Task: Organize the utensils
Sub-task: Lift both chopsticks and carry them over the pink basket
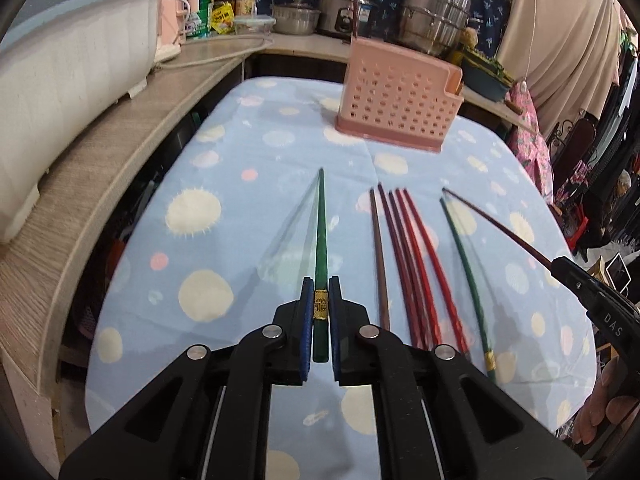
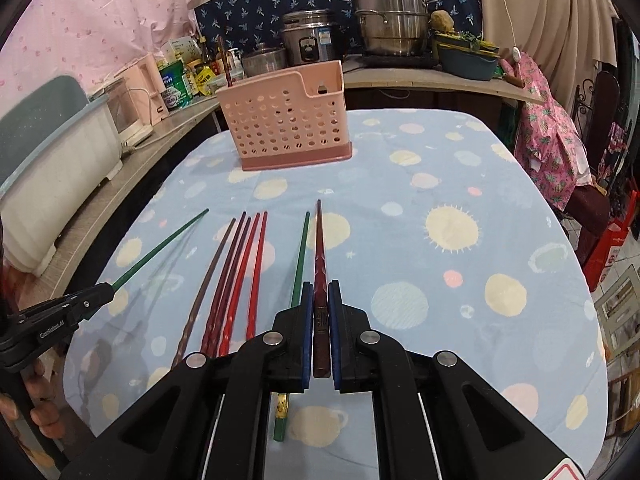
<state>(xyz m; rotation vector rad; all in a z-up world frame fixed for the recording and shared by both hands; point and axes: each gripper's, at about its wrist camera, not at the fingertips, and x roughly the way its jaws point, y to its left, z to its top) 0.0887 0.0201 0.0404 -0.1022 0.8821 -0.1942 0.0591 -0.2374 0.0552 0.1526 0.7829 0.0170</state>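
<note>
My left gripper [image 1: 320, 286] is shut on a green chopstick [image 1: 320, 232] with a gold band, held above the cloth. My right gripper [image 2: 320, 286] is shut on a dark red chopstick [image 2: 319, 248], also lifted. Several red and brown chopsticks [image 1: 404, 256] lie side by side on the dotted blue tablecloth [image 1: 224, 208], with a second green chopstick [image 1: 468, 276] to their right. They also show in the right wrist view [image 2: 236, 272], with the second green chopstick [image 2: 300, 260] beside my right gripper. A pink perforated utensil holder [image 1: 396, 100] stands at the far side of the table, one dark chopstick upright in it.
A wooden counter [image 1: 100, 152] runs along the left with a white and blue plastic tub [image 1: 68, 68]. Pots, a rice cooker [image 2: 310, 40] and bottles stand on the counter behind the holder [image 2: 284, 120]. Pink cloth and clothes hang at the right.
</note>
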